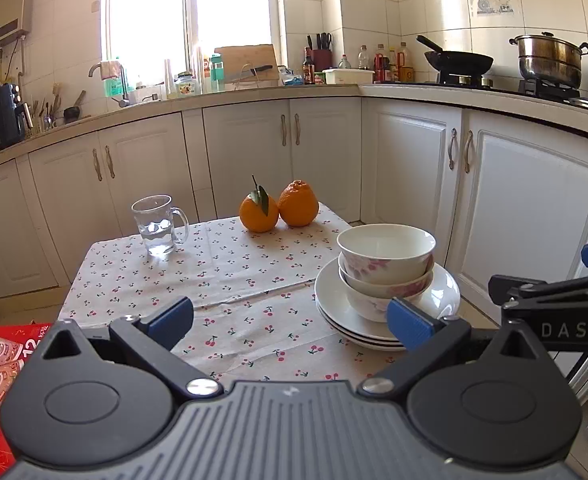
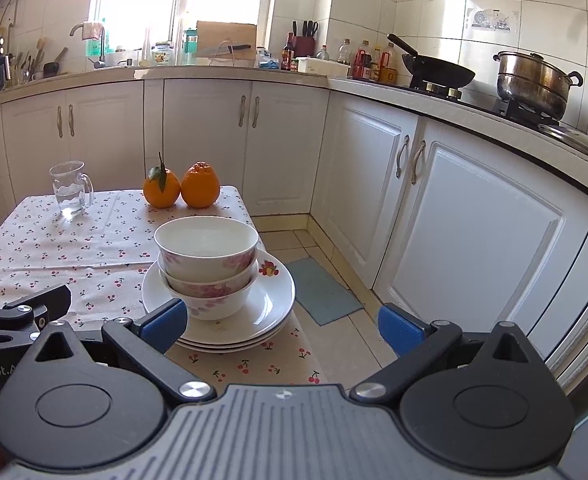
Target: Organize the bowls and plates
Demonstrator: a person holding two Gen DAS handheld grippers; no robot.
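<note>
Three white bowls with pink flowers (image 1: 386,264) (image 2: 207,258) sit nested on a stack of white plates (image 1: 334,304) (image 2: 271,300) at the right edge of the small table. My left gripper (image 1: 289,322) is open and held back from the stack, its right finger in front of the plates' rim. My right gripper (image 2: 281,326) is open too, with its left finger just before the near rim of the plates. Nothing is held in either one. The right gripper's body shows at the right in the left wrist view.
A cherry-print cloth (image 1: 221,280) (image 2: 53,248) covers the table. A glass mug with water (image 1: 157,226) (image 2: 69,190) and two oranges (image 1: 277,206) (image 2: 181,186) stand at the far side. White cabinets (image 2: 454,200) ring the table; a blue mat (image 2: 322,290) lies on the floor.
</note>
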